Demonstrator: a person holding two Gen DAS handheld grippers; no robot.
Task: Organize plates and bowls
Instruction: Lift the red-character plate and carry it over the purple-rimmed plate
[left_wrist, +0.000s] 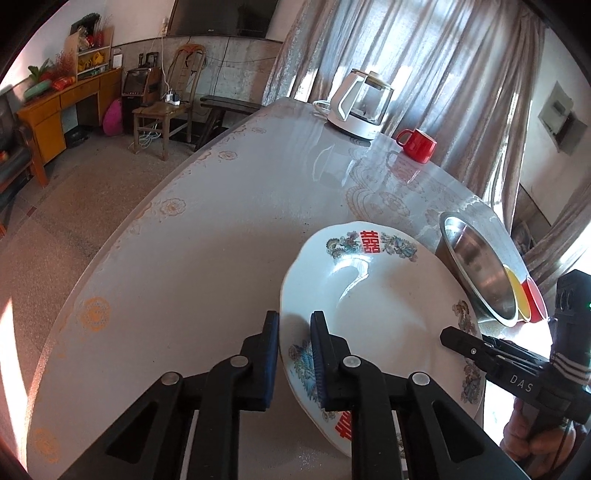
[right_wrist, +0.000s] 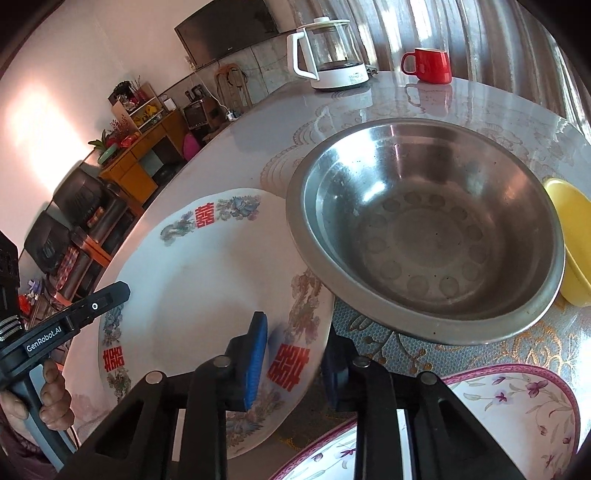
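A large white plate with red characters and flower prints (left_wrist: 384, 295) (right_wrist: 207, 295) is held tilted above the table. My left gripper (left_wrist: 295, 354) straddles its left rim, one finger either side, jaws shut on the rim. My right gripper (right_wrist: 295, 362) straddles the plate's right rim the same way. A steel bowl (right_wrist: 424, 229) (left_wrist: 476, 269) sits just right of the plate, its rim over the plate's edge. A yellow bowl (right_wrist: 572, 240) and a red bowl (left_wrist: 535, 299) stand beyond it. A pink-rimmed flowered plate (right_wrist: 509, 410) lies at the near right.
A glass kettle on a white base (left_wrist: 360, 105) (right_wrist: 328, 55) and a red mug (left_wrist: 417, 144) (right_wrist: 430, 64) stand at the table's far side. The round table (left_wrist: 221, 221) has a glossy patterned cover. Chairs and a wooden desk stand on the floor to the left.
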